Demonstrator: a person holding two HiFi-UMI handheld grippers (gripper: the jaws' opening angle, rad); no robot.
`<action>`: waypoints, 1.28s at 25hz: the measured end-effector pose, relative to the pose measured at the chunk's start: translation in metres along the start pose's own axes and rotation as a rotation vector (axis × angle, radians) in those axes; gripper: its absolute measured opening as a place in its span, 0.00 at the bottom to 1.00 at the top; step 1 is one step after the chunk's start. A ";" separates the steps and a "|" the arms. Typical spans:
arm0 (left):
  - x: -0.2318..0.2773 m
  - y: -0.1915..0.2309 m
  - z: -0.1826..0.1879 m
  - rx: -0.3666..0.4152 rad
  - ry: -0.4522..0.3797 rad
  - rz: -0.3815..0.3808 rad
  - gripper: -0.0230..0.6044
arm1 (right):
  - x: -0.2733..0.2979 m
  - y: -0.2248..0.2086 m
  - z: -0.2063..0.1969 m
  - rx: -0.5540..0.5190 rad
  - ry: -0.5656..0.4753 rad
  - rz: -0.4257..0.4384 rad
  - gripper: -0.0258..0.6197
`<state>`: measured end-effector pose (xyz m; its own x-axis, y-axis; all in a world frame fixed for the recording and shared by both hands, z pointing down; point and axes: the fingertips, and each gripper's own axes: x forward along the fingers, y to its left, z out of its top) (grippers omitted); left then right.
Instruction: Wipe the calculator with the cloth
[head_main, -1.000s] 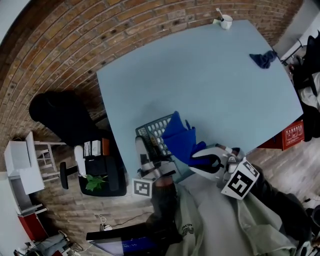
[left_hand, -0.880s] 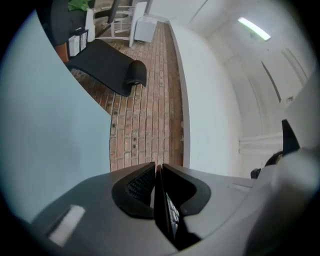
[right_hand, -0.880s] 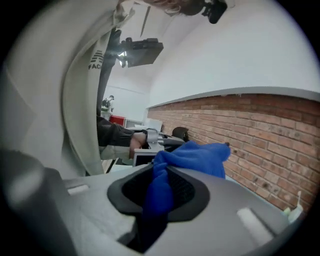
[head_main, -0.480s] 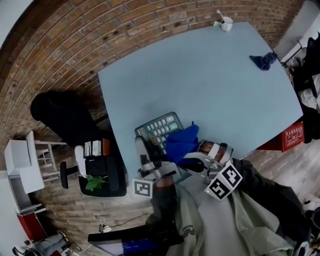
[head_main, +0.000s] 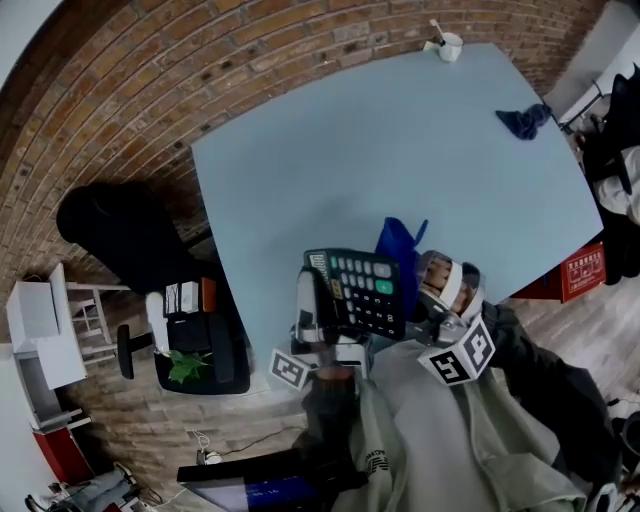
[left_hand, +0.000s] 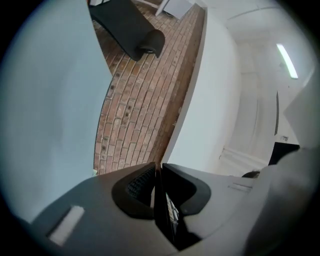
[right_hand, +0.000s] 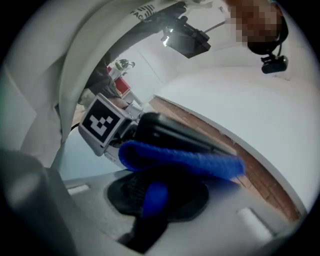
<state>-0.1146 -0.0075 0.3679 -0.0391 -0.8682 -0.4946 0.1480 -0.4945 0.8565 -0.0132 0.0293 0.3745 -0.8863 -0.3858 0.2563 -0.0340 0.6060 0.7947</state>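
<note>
The dark calculator (head_main: 360, 292) with pale and green keys is off the light-blue table (head_main: 300, 170), tilted with its keys toward me. My left gripper (head_main: 311, 292) is shut on its left edge. In the left gripper view that gripper (left_hand: 159, 176) clamps the calculator (left_hand: 164, 212), seen edge on as a thin dark slab. The blue cloth (head_main: 398, 245) sticks up behind the calculator's right side, with my right gripper (head_main: 425, 283) shut on it. In the right gripper view the cloth (right_hand: 180, 160) runs from the right gripper (right_hand: 150, 196) across the dark calculator body (right_hand: 175, 131).
A white cup (head_main: 451, 44) stands at the table's far corner. A second dark-blue cloth (head_main: 525, 120) lies near the right edge. A black chair (head_main: 120, 235) and a small cart stand on the brick floor at the left, and a red box (head_main: 585, 270) sits at the right.
The calculator has come up off the table and turned its keys toward me. The cloth, which lay over the keys, is now behind its right side. The right gripper has rolled.
</note>
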 end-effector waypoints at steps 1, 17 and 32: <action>0.001 0.002 -0.003 -0.020 -0.006 0.000 0.08 | 0.003 0.003 0.000 0.027 -0.005 0.003 0.16; -0.011 0.007 0.004 0.227 0.097 0.106 0.08 | -0.030 -0.040 -0.030 0.432 -0.028 0.018 0.16; -0.011 -0.007 0.023 0.425 0.060 0.098 0.08 | -0.041 -0.008 0.030 0.498 0.019 0.323 0.16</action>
<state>-0.1377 0.0046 0.3708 0.0139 -0.9143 -0.4048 -0.2719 -0.3930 0.8784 0.0100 0.0613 0.3413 -0.8795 -0.1373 0.4557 0.0191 0.9465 0.3220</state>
